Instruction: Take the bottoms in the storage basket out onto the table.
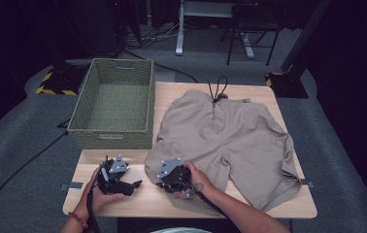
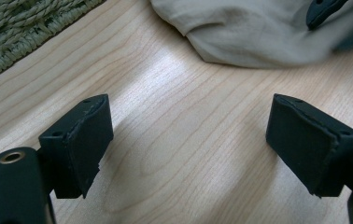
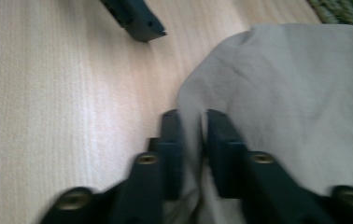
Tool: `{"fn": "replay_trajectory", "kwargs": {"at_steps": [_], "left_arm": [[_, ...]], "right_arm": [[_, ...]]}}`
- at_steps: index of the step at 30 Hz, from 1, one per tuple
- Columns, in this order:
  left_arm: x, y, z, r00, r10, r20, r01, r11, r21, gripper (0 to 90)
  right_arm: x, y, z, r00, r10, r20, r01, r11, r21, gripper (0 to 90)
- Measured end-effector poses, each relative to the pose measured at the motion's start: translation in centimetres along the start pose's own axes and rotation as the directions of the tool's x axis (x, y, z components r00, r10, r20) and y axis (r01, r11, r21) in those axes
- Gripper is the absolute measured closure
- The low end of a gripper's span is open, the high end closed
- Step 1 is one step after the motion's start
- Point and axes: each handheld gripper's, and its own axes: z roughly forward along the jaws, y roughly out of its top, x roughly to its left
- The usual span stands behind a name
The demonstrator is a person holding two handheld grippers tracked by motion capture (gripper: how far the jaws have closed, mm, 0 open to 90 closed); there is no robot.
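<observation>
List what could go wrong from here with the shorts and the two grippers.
1. The right gripper pinches only a thin fold at the edge of the shorts; it may slip out when pulled.
2. The left gripper is open over bare table, so one-sided lifting could bunch the cloth.

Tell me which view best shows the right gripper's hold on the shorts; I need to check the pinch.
The right gripper view: its jaws pinch the edge of the beige shorts in the right gripper. The high view shows the gripper from above, the hold hidden. The left gripper view catches a jaw tip on the cloth.
</observation>
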Motion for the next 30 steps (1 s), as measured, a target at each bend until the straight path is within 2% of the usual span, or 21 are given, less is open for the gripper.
{"fn": "replay_trajectory", "kwargs": {"at_steps": [2, 5, 8, 10, 11, 12, 13, 14, 15, 16, 17, 18, 20, 22, 23, 24, 25, 26, 28, 29, 30], "left_arm": [[-0.1, 0.0, 0.1, 1.0000, -0.001, -0.001, 0.001, 1.0000, -0.003, 15.5], [-0.1, 0.0, 0.1, 1.0000, 0.000, -0.001, 0.000, 1.0000, -0.009, 15.5], [-0.1, 0.0, 0.1, 1.0000, -0.001, -0.001, 0.001, 0.9999, -0.011, 15.5], [-0.1, 0.0, 0.1, 1.0000, -0.001, -0.002, 0.001, 1.0000, -0.009, 15.4], [-0.1, 0.0, 0.1, 1.0000, -0.002, -0.002, 0.002, 0.9999, -0.010, 15.5], [-0.1, 0.0, 0.1, 1.0000, -0.002, -0.001, 0.002, 1.0000, -0.009, 15.5], [-0.1, 0.0, 0.1, 1.0000, -0.001, -0.002, 0.001, 1.0000, -0.008, 15.5], [-0.2, 0.0, 0.1, 1.0000, -0.003, -0.001, 0.003, 1.0000, -0.007, 15.5], [-0.2, 0.1, 0.1, 1.0000, -0.001, -0.002, 0.001, 1.0000, -0.008, 15.4], [-0.2, 0.1, 0.2, 1.0000, -0.001, -0.004, 0.000, 1.0000, -0.008, 15.4], [-0.2, 0.1, 0.2, 1.0000, 0.001, -0.006, -0.001, 1.0000, -0.006, 15.5], [-0.3, 0.2, 0.2, 1.0000, -0.002, -0.004, 0.002, 1.0000, -0.005, 15.5], [-0.4, 0.2, 0.3, 1.0000, 0.002, 0.001, -0.002, 1.0000, -0.008, 15.5], [-0.4, 0.2, 0.3, 1.0000, 0.003, 0.002, -0.003, 1.0000, -0.008, 15.5], [-0.4, 0.2, 0.3, 1.0000, 0.005, 0.000, -0.005, 1.0000, -0.008, 15.5], [-0.4, 0.2, 0.3, 1.0000, 0.005, 0.000, -0.005, 1.0000, -0.008, 15.5], [-0.4, 0.2, 0.3, 1.0000, 0.004, 0.002, -0.004, 0.9999, -0.010, 15.4], [-0.4, 0.2, 0.3, 1.0000, 0.005, 0.002, -0.005, 0.9999, -0.011, 15.4], [-0.4, 0.2, 0.3, 1.0000, 0.006, 0.003, -0.006, 0.9999, -0.013, 15.4], [-0.4, 0.2, 0.3, 1.0000, 0.008, 0.001, -0.008, 0.9999, -0.013, 15.4], [-0.4, 0.1, 0.3, 1.0000, 0.006, 0.003, -0.006, 0.9999, -0.015, 15.5]], "right_arm": [[-0.5, -0.2, -0.6, 0.9998, 0.022, -0.004, -0.022, 1.000, -0.018, 88.0], [-1.4, -0.4, -2.7, 0.9989, 0.047, 0.002, -0.047, 0.995, -0.094, 88.9], [-3.2, -1.3, -6.1, 0.9892, 0.137, 0.052, -0.125, 0.974, -0.190, 89.0], [-4.5, -2.2, -7.7, 0.9760, 0.198, 0.091, -0.172, 0.958, -0.230, 88.9], [-5.6, -3.0, -8.7, 0.9635, 0.241, 0.115, -0.209, 0.949, -0.237, 88.5], [-6.3, -3.5, -9.1, 0.9555, 0.263, 0.134, -0.227, 0.945, -0.235, 88.2], [-7.3, -4.2, -9.6, 0.9402, 0.294, 0.173, -0.251, 0.940, -0.232, 87.8], [-8.5, -5.3, -9.9, 0.9156, 0.338, 0.218, -0.292, 0.931, -0.219, 85.7], [-9.5, -6.2, -10.1, 0.8932, 0.385, 0.232, -0.340, 0.916, -0.211, 84.3], [-10.2, -6.9, -10.2, 0.8782, 0.411, 0.245, -0.369, 0.908, -0.201, 83.4], [-11.0, -7.8, -10.1, 0.8581, 0.430, 0.281, -0.395, 0.902, -0.173, 79.4], [-11.4, -8.3, -10.1, 0.8477, 0.427, 0.315, -0.400, 0.904, -0.148, 76.7], [-12.2, -9.5, -10.0, 0.8141, 0.423, 0.398, -0.419, 0.902, -0.101, 66.5], [-12.5, -10.1, -10.5, 0.7998, 0.462, 0.384, -0.440, 0.886, -0.148, 60.3], [-12.2, -9.9, -10.8, 0.8096, 0.455, 0.370, -0.419, 0.890, -0.178, 59.1], [-11.9, -9.6, -11.0, 0.8287, 0.440, 0.346, -0.392, 0.897, -0.203, 58.3], [-11.1, -8.9, -11.3, 0.8666, 0.396, 0.304, -0.331, 0.911, -0.244, 57.2], [-10.4, -8.3, -11.4, 0.8926, 0.357, 0.276, -0.286, 0.921, -0.264, 57.4], [-9.4, -7.1, -10.9, 0.9424, 0.287, 0.171, -0.237, 0.935, -0.262, 56.6], [-8.8, -6.5, -10.2, 0.9544, 0.250, 0.163, -0.209, 0.950, -0.230, 54.7], [-8.4, -6.0, -9.5, 0.9610, 0.214, 0.175, -0.181, 0.965, -0.189, 52.2]]}}
